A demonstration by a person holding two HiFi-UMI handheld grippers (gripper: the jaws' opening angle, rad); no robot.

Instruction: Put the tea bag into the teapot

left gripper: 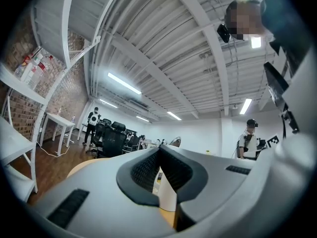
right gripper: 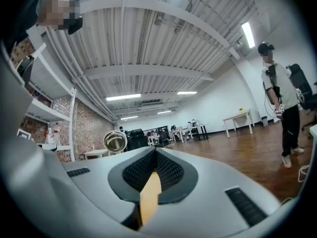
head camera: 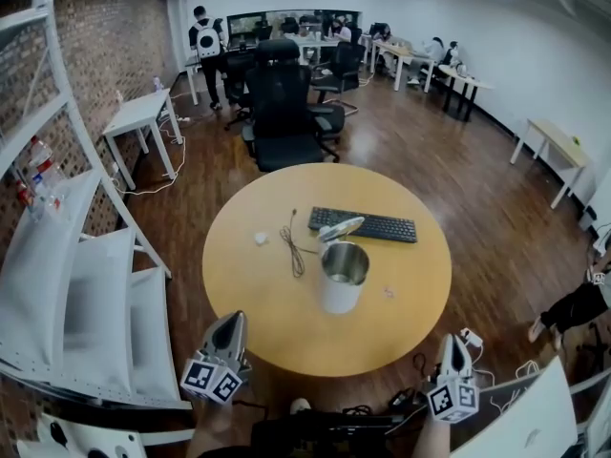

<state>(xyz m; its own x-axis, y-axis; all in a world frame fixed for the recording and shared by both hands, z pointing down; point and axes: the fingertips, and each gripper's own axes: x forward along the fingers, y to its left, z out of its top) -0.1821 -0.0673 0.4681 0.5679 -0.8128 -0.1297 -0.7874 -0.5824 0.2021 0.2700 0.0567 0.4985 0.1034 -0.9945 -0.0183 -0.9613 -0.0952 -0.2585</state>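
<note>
Left gripper view: jaws hide most of teapot (left gripper: 166, 192)

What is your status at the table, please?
Left gripper shut, empty; right gripper shut, empty. Teapot mid-table, lid open. Keyboard behind it, not blocking.

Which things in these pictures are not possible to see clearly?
Head view: the inside of the teapot is too small and dark to tell its contents.
Head view: the small white item on the table is too small to name.
Left gripper view: its fingers hide most of the teapot.
</note>
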